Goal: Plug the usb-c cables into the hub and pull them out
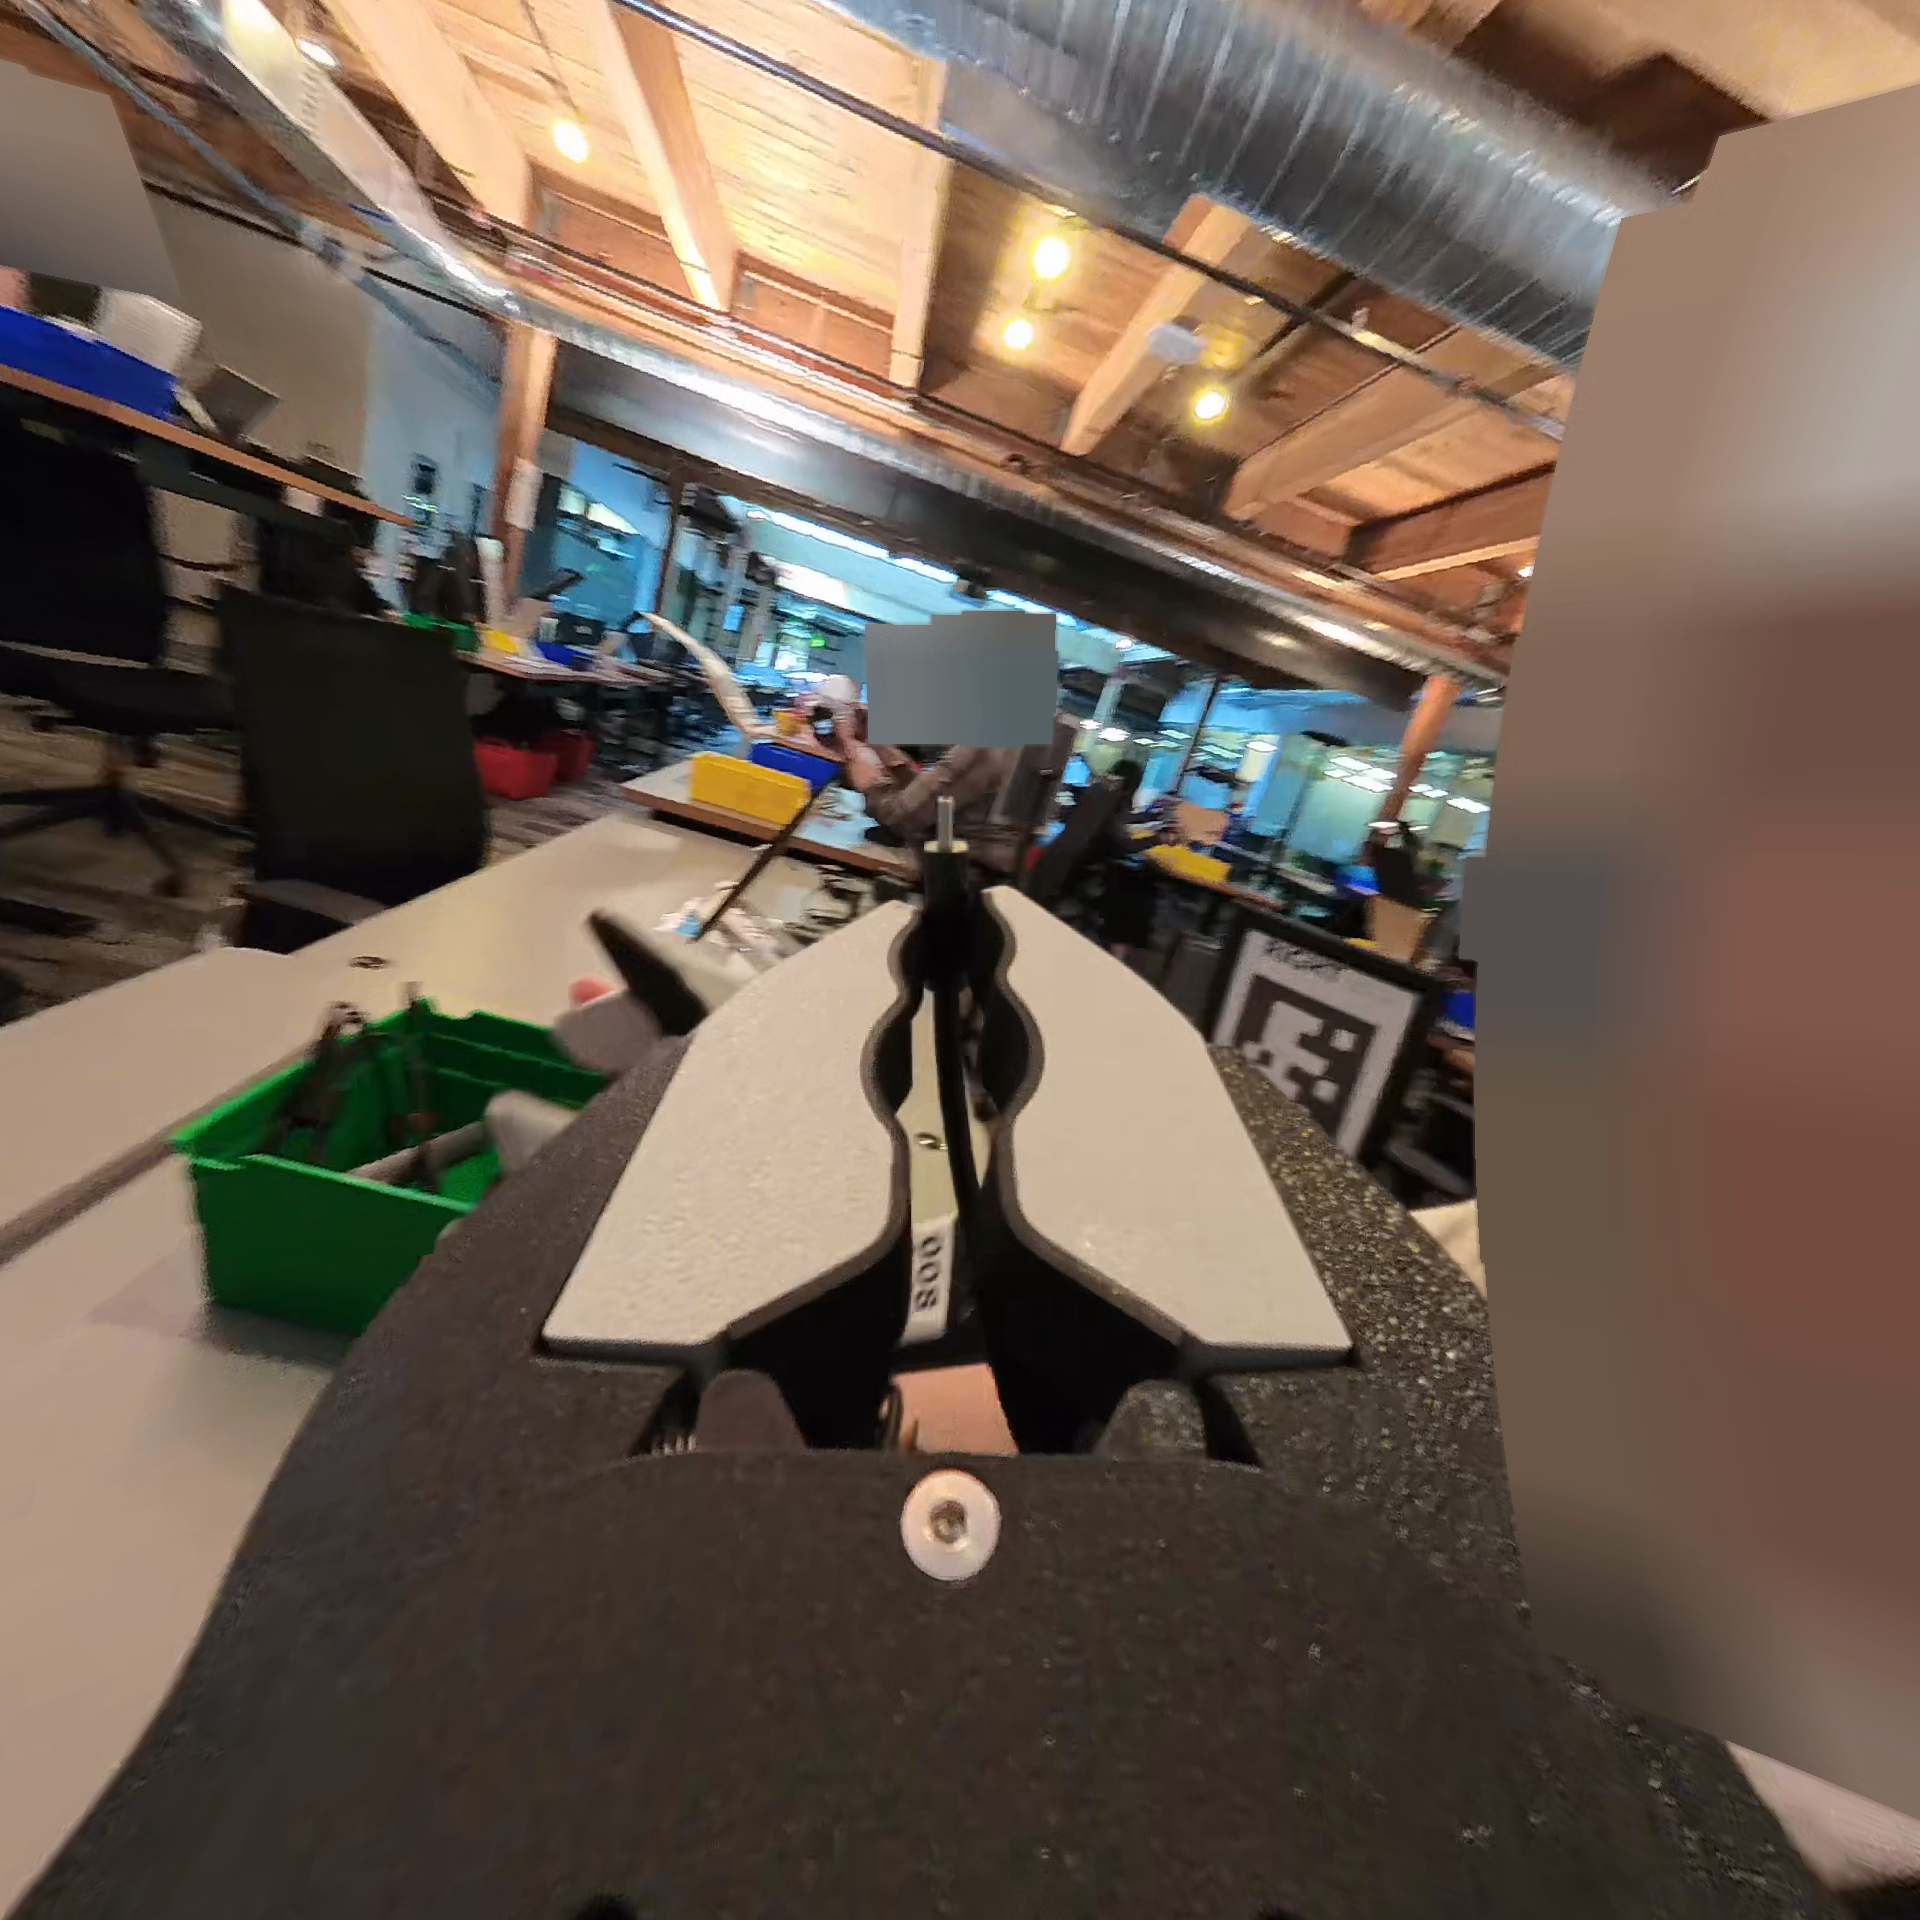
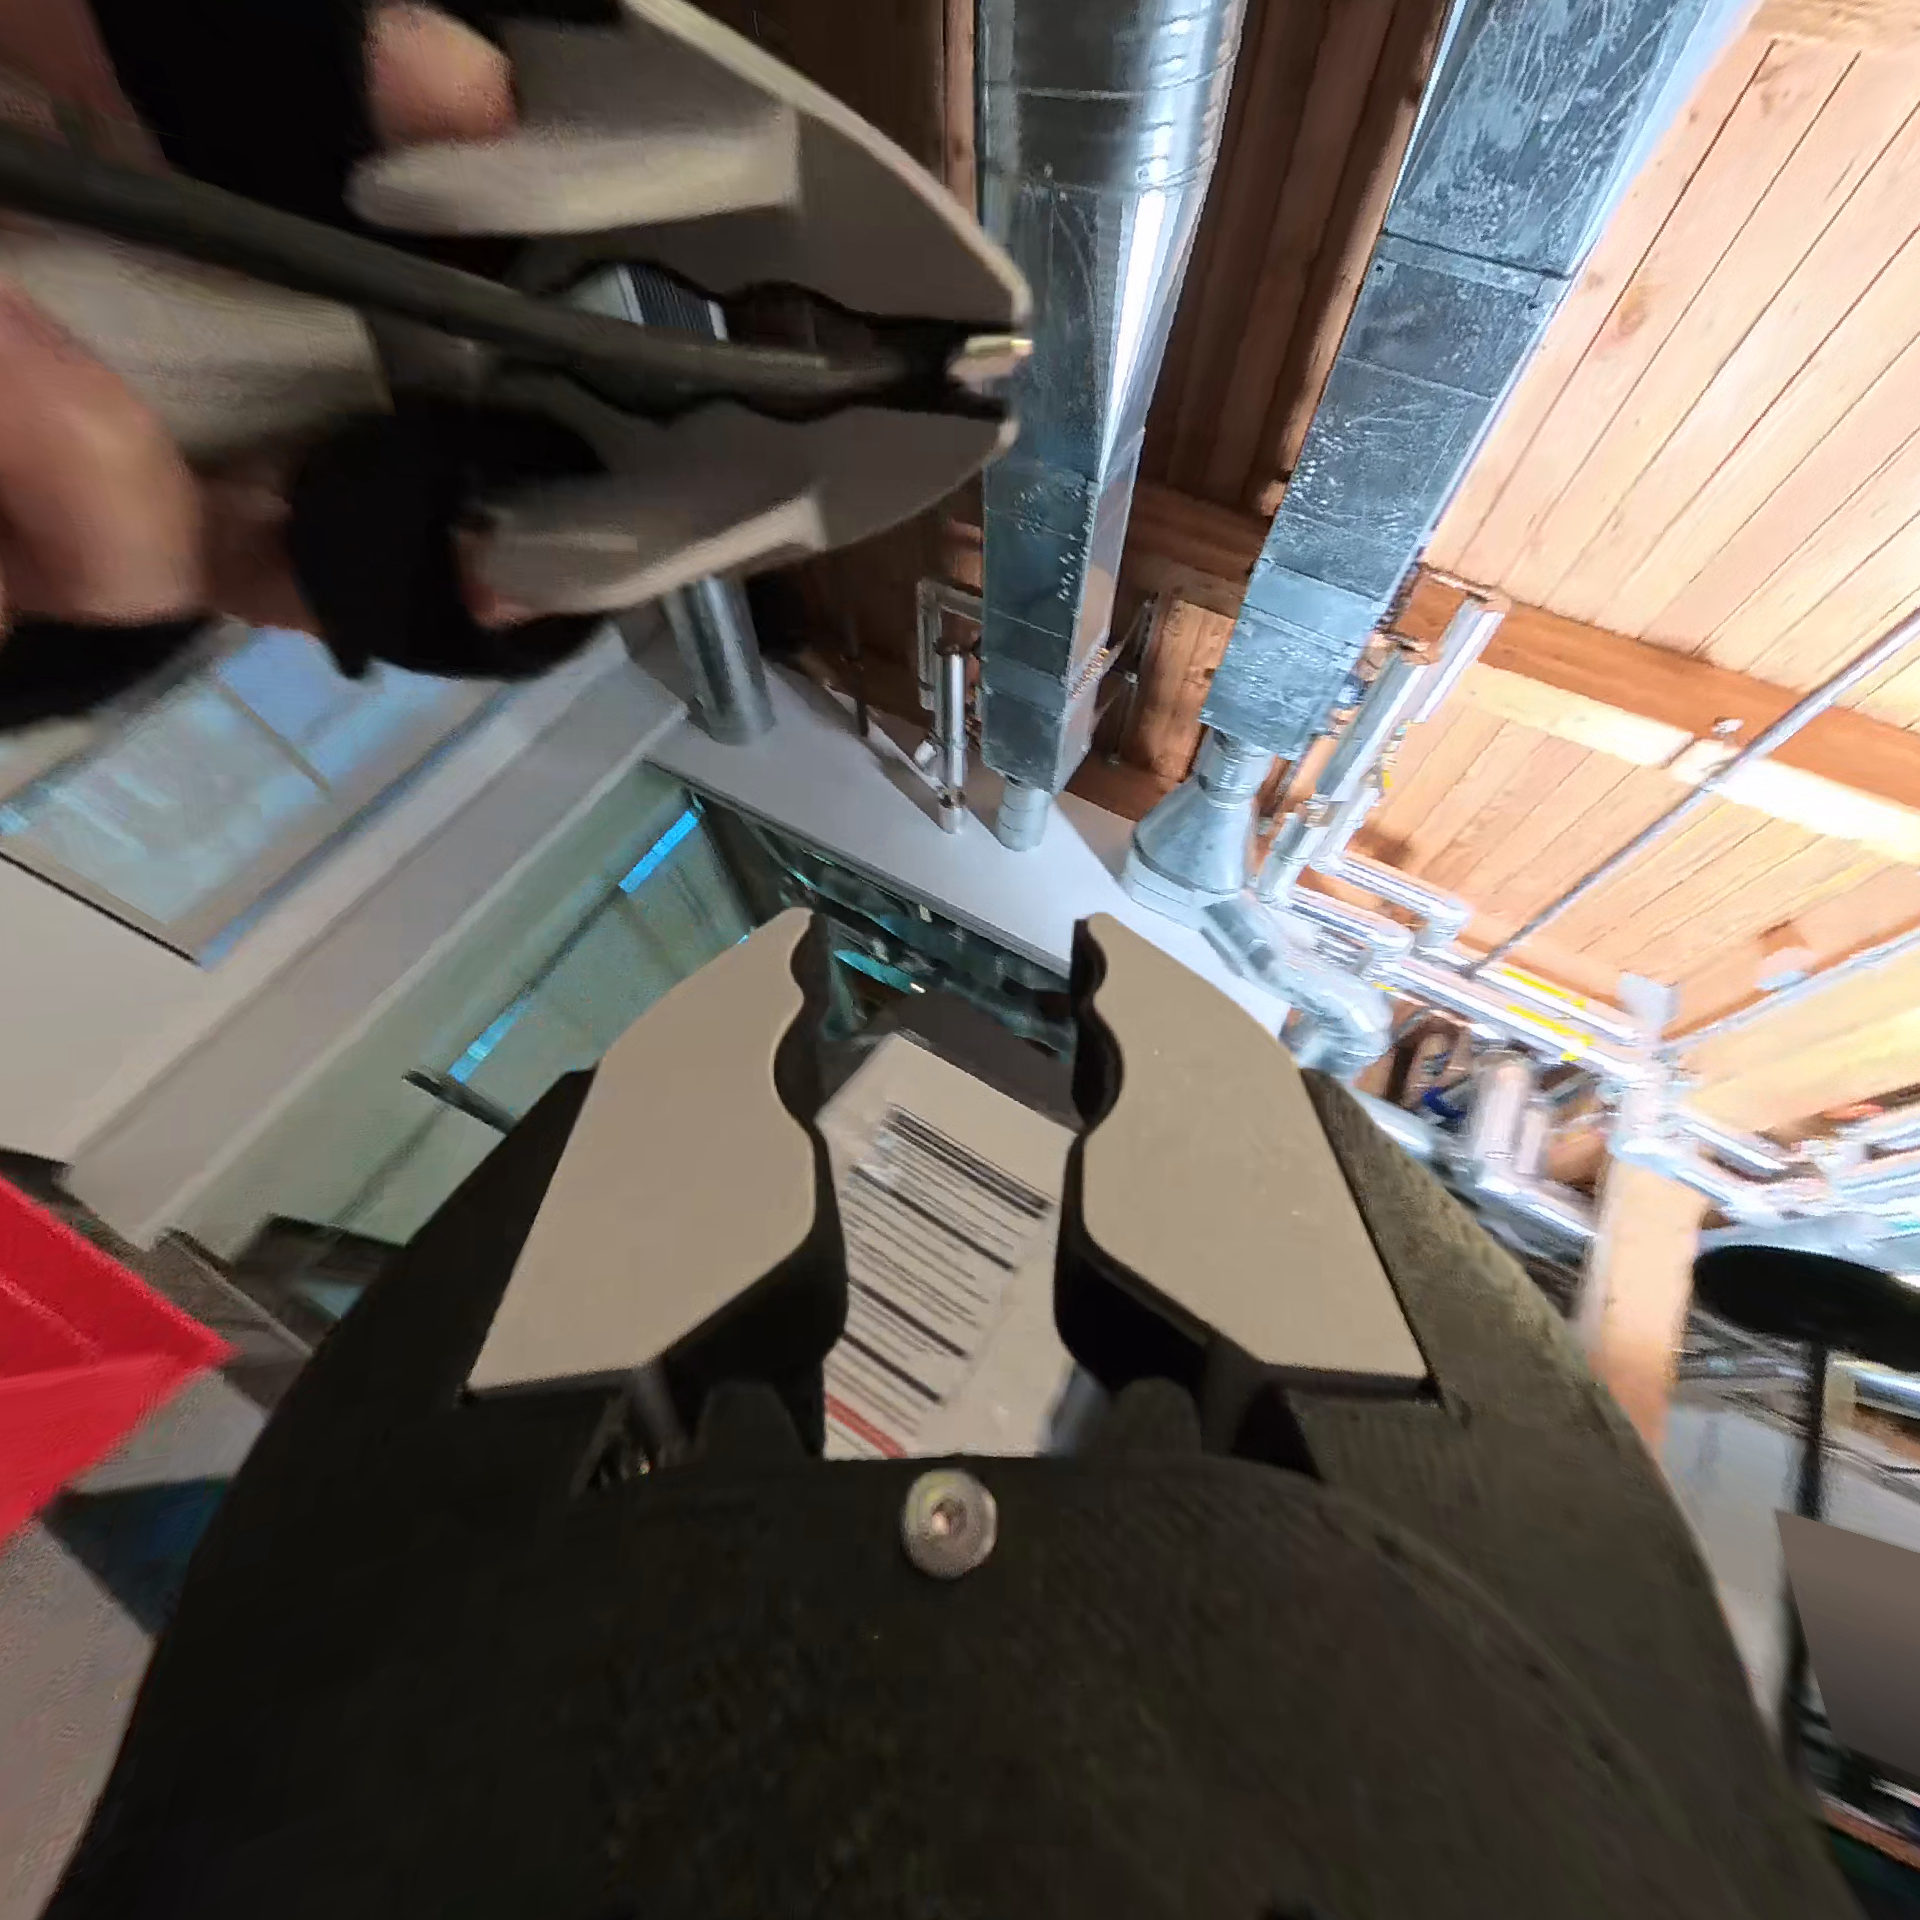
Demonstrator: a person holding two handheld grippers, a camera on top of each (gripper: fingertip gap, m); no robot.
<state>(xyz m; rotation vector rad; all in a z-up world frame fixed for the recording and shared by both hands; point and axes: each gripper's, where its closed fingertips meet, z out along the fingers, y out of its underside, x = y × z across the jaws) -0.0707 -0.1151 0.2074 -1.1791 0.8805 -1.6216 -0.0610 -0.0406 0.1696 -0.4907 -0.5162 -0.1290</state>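
My left gripper (image 1: 948, 914) is shut on a black usb-c cable (image 1: 951, 1039). The cable's black plug sticks out past the fingertips, its metal tip (image 1: 944, 821) pointing up and away. The cable runs back between the fingers. The left gripper also shows in the right wrist view (image 2: 982, 364) at the upper left, shut on the same cable (image 2: 312, 260), held by a hand in a black glove. My right gripper (image 2: 940, 956) is open and empty, raised and pointing toward the ceiling. The hub is in neither view.
A green bin (image 1: 332, 1195) with dark cables stands on the grey table (image 1: 125, 1060) at the left. A fiducial marker board (image 1: 1314, 1039) stands to the right. Chairs and other desks lie beyond. A red bin (image 2: 73, 1340) shows at the left of the right wrist view.
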